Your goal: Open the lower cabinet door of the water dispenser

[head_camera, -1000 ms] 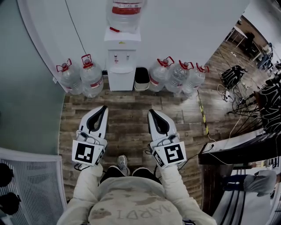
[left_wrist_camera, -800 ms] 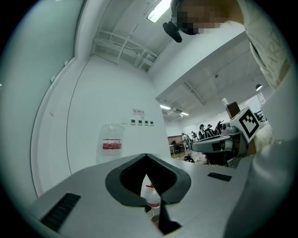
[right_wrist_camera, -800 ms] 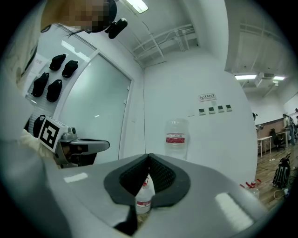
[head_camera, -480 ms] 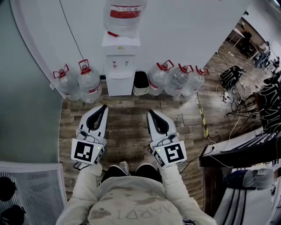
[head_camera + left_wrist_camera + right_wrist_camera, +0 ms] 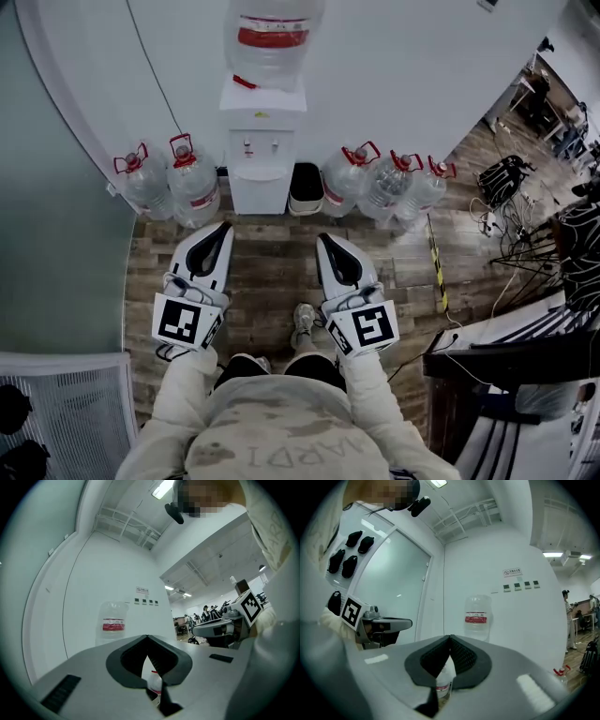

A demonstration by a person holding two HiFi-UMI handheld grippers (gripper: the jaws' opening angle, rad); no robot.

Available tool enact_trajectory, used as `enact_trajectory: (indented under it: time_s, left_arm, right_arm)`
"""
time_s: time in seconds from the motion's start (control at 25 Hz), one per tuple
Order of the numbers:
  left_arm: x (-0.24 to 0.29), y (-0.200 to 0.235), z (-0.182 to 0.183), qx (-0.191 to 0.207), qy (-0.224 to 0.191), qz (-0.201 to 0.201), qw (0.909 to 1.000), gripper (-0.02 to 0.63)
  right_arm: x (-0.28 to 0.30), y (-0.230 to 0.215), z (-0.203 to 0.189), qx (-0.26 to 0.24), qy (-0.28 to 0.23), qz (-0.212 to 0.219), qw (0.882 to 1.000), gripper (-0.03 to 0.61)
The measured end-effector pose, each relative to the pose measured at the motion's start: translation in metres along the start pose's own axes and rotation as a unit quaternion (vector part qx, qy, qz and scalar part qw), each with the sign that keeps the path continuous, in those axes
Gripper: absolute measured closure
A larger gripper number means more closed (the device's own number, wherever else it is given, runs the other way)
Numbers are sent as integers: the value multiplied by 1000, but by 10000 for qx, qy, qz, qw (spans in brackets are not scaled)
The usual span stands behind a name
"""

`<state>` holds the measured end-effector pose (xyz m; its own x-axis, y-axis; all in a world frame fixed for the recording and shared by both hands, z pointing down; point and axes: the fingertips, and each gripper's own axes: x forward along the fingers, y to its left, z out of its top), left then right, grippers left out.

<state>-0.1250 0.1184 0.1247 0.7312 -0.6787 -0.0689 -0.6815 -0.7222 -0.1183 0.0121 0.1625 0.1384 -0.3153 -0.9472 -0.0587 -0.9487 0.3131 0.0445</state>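
Observation:
The white water dispenser stands against the far wall with a clear bottle on top. Its lower cabinet door is closed. My left gripper and right gripper are held side by side over the wooden floor, well short of the dispenser, both pointing level at it. Each has its jaws shut with nothing between them. In the left gripper view the left gripper faces the bottle. In the right gripper view the right gripper faces the same bottle.
Two water jugs stand left of the dispenser. A black bin and three jugs stand to its right. Cables and stands lie at the far right, a dark desk at near right, a white mesh chair at near left.
The person has stepped forward, one foot now ahead between the grippers. The dispenser and jugs sit a little nearer. Both grippers keep their pose and stay shut.

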Motion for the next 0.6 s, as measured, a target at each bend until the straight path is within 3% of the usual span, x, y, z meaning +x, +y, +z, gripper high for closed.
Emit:
enact_trajectory:
  time_s: [0.6]
  left_arm:
    - [154, 39, -7, -24, -98, 807, 9967, 614]
  right_arm:
    - [114, -134, -7, -132, 34, 792, 9968, 569]
